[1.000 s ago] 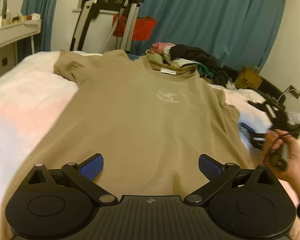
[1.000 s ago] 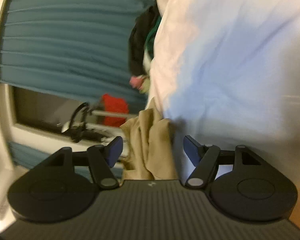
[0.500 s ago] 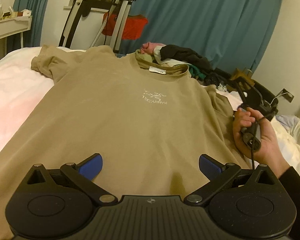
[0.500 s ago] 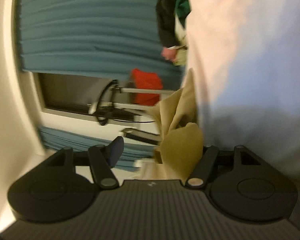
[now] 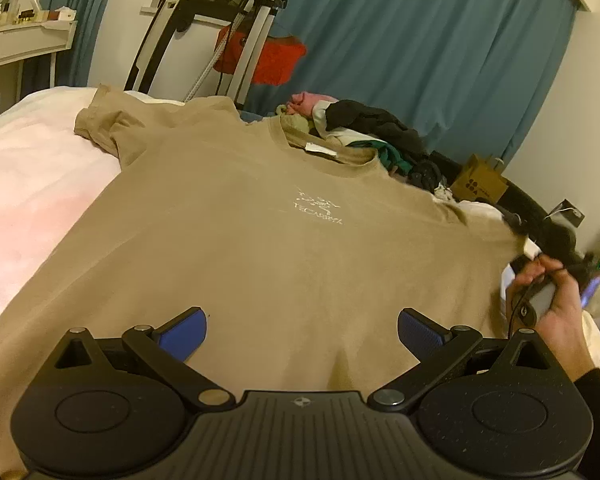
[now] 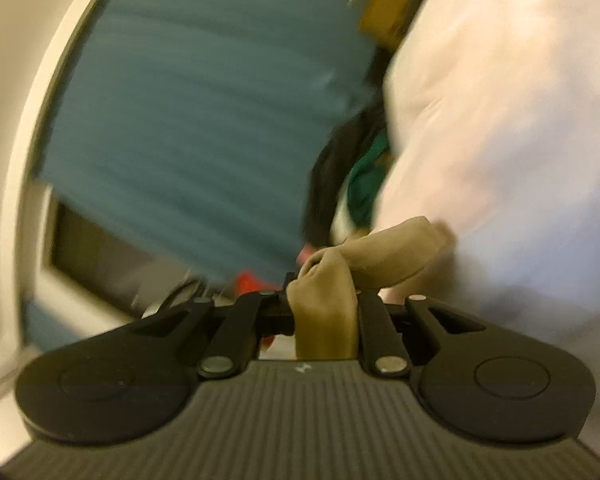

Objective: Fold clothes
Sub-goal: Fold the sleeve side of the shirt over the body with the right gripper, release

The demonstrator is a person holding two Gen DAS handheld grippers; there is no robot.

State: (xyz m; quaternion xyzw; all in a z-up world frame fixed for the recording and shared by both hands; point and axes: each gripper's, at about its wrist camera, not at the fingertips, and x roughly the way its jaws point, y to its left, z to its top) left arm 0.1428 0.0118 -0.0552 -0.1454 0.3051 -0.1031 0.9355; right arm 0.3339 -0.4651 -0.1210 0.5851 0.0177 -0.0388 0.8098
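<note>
Sleeve (image 6: 384, 252) of tan T-shirt (image 5: 260, 248) pinched in right gripper (image 6: 324, 312) jaws (likely to draw it inward for a fold), shirt spread front-up on bed (image 5: 32, 168), left gripper (image 5: 302, 326) jaws wide above its hem.

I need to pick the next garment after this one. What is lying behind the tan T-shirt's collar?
Behind the tan T-shirt collar sits a clothes pile: pink, black, white and green pieces show. The collar covers the pile's near edge, so what lies lowest cannot be seen.

t-shirt (image 5: 260, 248) on bed (image 5: 32, 168); clothes pile (image 5: 364, 128) behind
</note>
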